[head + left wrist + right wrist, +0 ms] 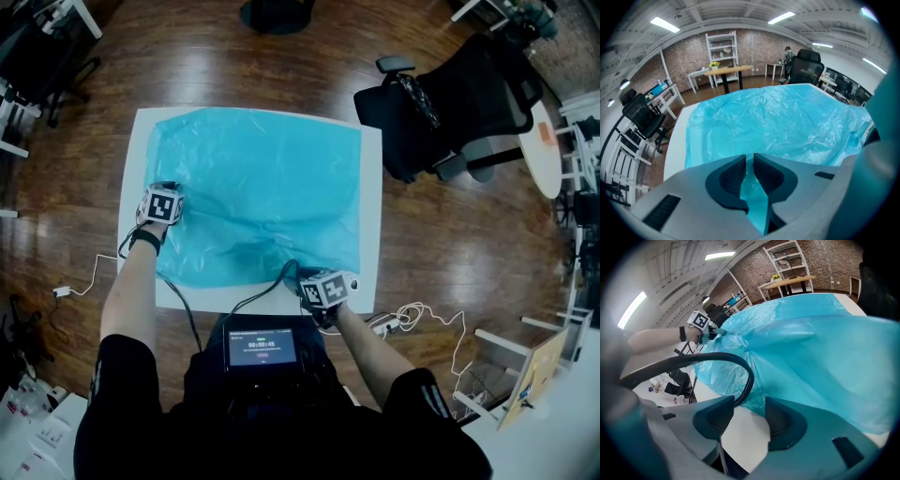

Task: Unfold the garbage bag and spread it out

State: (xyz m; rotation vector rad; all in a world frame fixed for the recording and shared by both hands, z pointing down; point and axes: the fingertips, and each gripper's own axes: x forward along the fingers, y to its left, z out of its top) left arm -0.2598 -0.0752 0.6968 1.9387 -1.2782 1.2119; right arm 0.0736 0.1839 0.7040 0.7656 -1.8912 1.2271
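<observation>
We had the blue garbage bag (258, 192) lying open over most of the white table (139, 150). It reached up to the table's far edge and left a bare white strip along the table's left side and near edge. The sheet was mostly flat but creased, with a rumpled, raised fold toward the middle of the table's near edge.

Our left gripper (749, 161) sat at the table's left side, about halfway along it. Its jaws were nearly together, with a thin pleat of the bag's film pinched between the dark pads.

Our right gripper (749, 404) was over the table's near edge, toward the right corner. Its jaws stood well apart with nothing gripped. Bare table top showed in the gap, and the bag's loose near edge lay just beyond the tips. A black cable (740, 364) arched over the table's near edge beside its left jaw.

A black office chair (450, 103) stood on the wooden floor (450, 244) off the table's far right corner.
</observation>
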